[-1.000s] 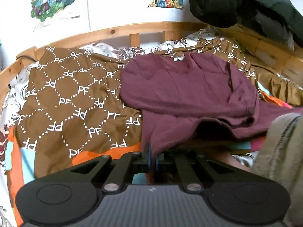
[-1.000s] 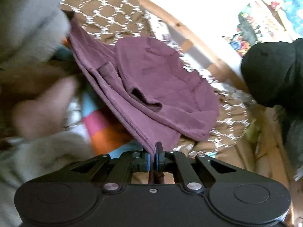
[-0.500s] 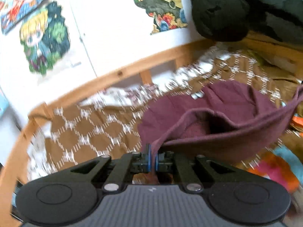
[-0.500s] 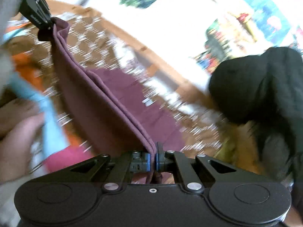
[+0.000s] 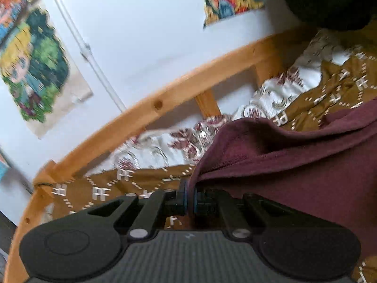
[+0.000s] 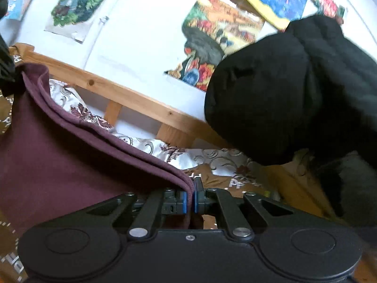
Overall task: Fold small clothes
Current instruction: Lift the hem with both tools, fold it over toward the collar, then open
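Observation:
A maroon garment (image 5: pixel 294 172) hangs stretched between my two grippers above the bed. My left gripper (image 5: pixel 189 194) is shut on one corner of its edge; the cloth runs off to the right. My right gripper (image 6: pixel 190 194) is shut on the other corner of the maroon garment (image 6: pixel 59 155), which spreads to the left with its hem doubled. The other gripper shows as a dark shape at the far left of the right wrist view (image 6: pixel 7 70), on the cloth's far corner.
A brown patterned blanket (image 5: pixel 334 94) and a white floral sheet (image 5: pixel 165 148) cover the bed. A wooden rail (image 5: pixel 146 115) runs behind it under a white wall with posters (image 6: pixel 221 35). A black bundle of clothing (image 6: pixel 294 89) lies at the right.
Both grippers have lifted the maroon garment off the bed and tilted up toward the wall. The garment went from lying bunched on the blanket to hanging taut between them.

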